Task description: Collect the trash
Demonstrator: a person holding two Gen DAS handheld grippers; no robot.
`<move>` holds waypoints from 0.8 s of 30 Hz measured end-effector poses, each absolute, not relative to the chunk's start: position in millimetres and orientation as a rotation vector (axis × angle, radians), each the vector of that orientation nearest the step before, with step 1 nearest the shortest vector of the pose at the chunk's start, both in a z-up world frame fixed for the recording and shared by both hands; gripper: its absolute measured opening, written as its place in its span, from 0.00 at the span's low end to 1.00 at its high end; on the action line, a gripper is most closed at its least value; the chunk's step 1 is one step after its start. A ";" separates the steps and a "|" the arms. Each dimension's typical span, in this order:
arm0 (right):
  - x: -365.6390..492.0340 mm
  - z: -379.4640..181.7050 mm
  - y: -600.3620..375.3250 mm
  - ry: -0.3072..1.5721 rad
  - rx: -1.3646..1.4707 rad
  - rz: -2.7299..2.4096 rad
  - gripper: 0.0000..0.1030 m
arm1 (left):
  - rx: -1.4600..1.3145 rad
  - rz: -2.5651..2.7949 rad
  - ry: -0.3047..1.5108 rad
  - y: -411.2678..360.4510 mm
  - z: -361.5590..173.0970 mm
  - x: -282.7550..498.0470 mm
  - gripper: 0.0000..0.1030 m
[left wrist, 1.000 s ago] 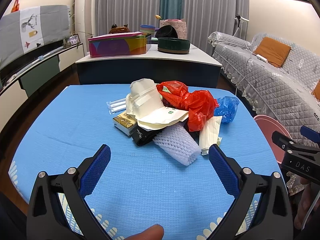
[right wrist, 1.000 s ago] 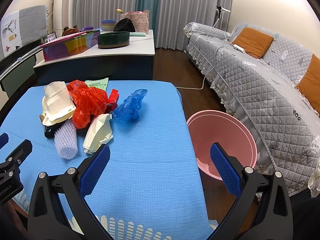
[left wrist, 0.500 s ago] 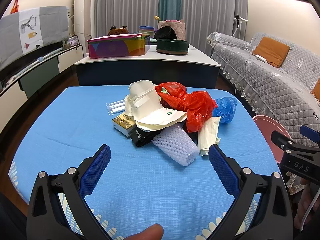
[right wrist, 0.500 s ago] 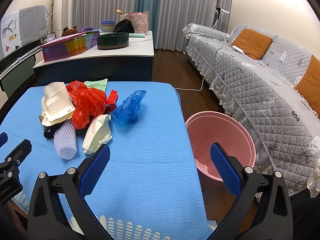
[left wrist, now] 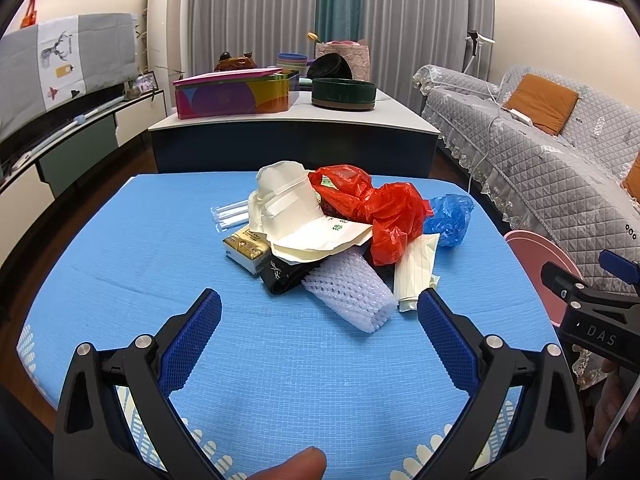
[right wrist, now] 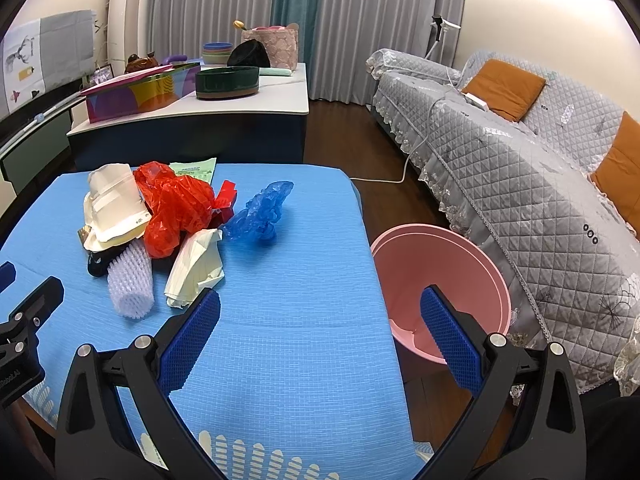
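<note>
A trash pile lies on the blue table (left wrist: 120, 264): a white foam net sleeve (left wrist: 352, 292), a red plastic bag (left wrist: 380, 208), a blue plastic bag (left wrist: 448, 216), cream paper packaging (left wrist: 288, 208), a folded cream paper (left wrist: 416, 268), a yellow tissue pack (left wrist: 244, 248) and a black item (left wrist: 280, 276). My left gripper (left wrist: 320, 312) is open and empty, just in front of the foam sleeve. My right gripper (right wrist: 320, 312) is open and empty over the table's right edge, with the pile (right wrist: 172, 216) to its left. A pink bin (right wrist: 436, 276) stands on the floor right of the table.
A second table (left wrist: 296, 124) behind holds a colourful tin (left wrist: 236, 96) and a dark round box (left wrist: 344, 92). A grey quilted sofa (right wrist: 520, 184) with orange cushions runs along the right. A low cabinet (left wrist: 60, 148) lines the left wall.
Both grippers have crept slightly forward toward the pile. Both stay open and nothing has been picked up.
</note>
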State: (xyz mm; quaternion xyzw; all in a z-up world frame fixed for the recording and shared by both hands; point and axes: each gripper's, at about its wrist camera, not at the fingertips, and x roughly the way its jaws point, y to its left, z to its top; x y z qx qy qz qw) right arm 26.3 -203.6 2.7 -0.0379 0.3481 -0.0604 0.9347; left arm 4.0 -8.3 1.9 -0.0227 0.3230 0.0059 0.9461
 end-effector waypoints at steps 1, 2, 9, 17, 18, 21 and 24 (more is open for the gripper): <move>26.0 2.7 -203.6 0.710 -0.077 -0.121 0.95 | -0.047 0.012 0.658 -8.3 1.8 3.9 0.92; 25.8 3.3 -203.9 0.706 -0.077 -0.119 0.95 | -0.047 0.012 0.657 -8.7 2.4 3.7 0.92; 25.6 3.6 -202.4 0.700 -0.072 -0.102 0.95 | -0.047 0.010 0.653 -9.9 4.7 3.8 0.92; 29.9 4.4 -197.9 0.686 -0.023 -0.038 0.87 | -0.050 0.012 0.635 -9.7 6.7 7.4 0.92; 31.0 4.3 -196.8 0.683 -0.016 -0.026 0.87 | -0.052 0.015 0.634 -9.2 5.8 8.4 0.92; 37.0 2.5 -191.4 0.675 -0.002 0.011 0.83 | -0.063 0.021 0.635 -6.8 4.0 13.4 0.92; 46.2 -2.5 -185.8 0.683 0.016 0.045 0.76 | -0.082 0.032 0.638 -2.9 1.7 19.9 0.92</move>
